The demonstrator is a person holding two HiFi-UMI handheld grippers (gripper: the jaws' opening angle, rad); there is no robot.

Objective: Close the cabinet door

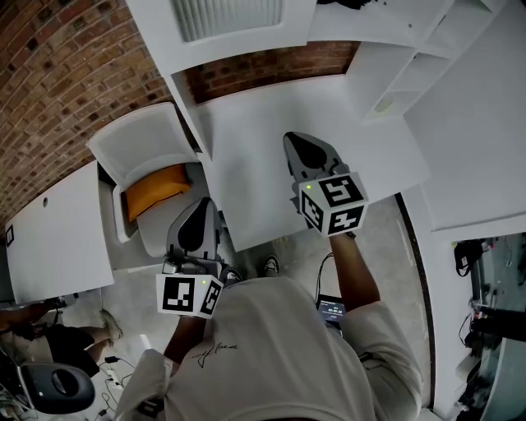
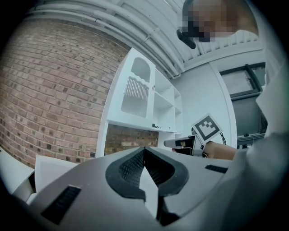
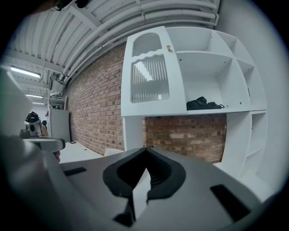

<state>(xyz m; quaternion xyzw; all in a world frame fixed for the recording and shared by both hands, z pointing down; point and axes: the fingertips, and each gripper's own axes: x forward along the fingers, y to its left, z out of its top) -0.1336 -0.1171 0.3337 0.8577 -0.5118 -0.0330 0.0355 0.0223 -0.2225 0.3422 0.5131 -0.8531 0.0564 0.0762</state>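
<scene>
White desk (image 1: 271, 140) below cabinet door (image 3: 149, 74), chair (image 1: 136, 144) alongside

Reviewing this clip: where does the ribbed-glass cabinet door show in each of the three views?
Head view: door at the top edge, left of centre, seen from above.
Left gripper view: door near the centre, slightly left.
Right gripper view: door upper centre, left of the open shelves.
Shared landmark: the brick strip below the door.
</scene>
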